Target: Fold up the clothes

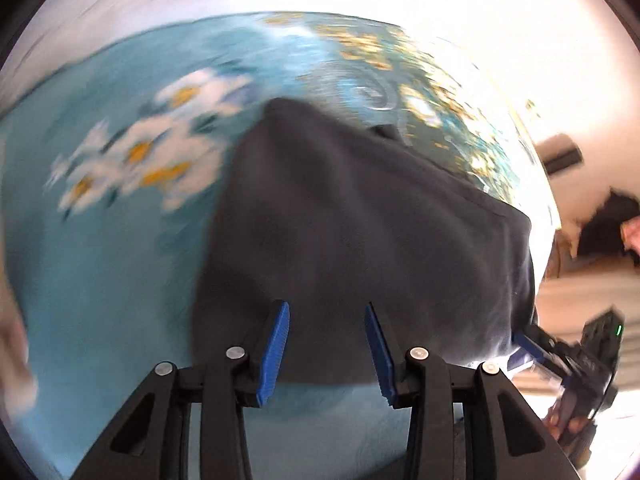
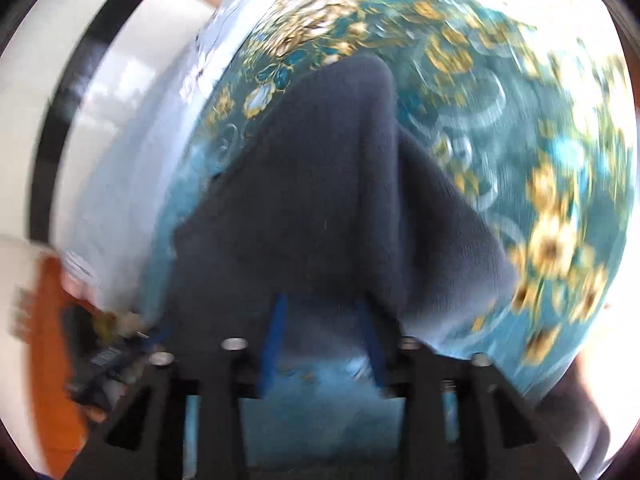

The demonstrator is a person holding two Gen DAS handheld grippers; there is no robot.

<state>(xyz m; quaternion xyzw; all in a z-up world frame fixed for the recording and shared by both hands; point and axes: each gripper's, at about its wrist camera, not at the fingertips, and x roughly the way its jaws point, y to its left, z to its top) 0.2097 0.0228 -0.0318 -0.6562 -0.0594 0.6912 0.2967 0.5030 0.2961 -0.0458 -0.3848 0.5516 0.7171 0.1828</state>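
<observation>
The garment point(image 1: 360, 216), a dark navy piece, lies on a teal bedspread point(image 1: 120, 280) with white and yellow flowers. In the left wrist view it spreads out ahead of the left fingers point(image 1: 326, 354), and its near hem runs across just behind their blue tips. These fingers stand apart and nothing is pinched between them; the cloth lies under them. At the right edge of this view the right gripper point(image 1: 532, 346) shows, close to the garment's side.

In the right wrist view the garment point(image 2: 332, 200) rises away from the right fingers point(image 2: 326, 354) as a long folded shape. These fingers are also spread, with the hem lying across between them, not pressed. The picture is blurred here.
</observation>
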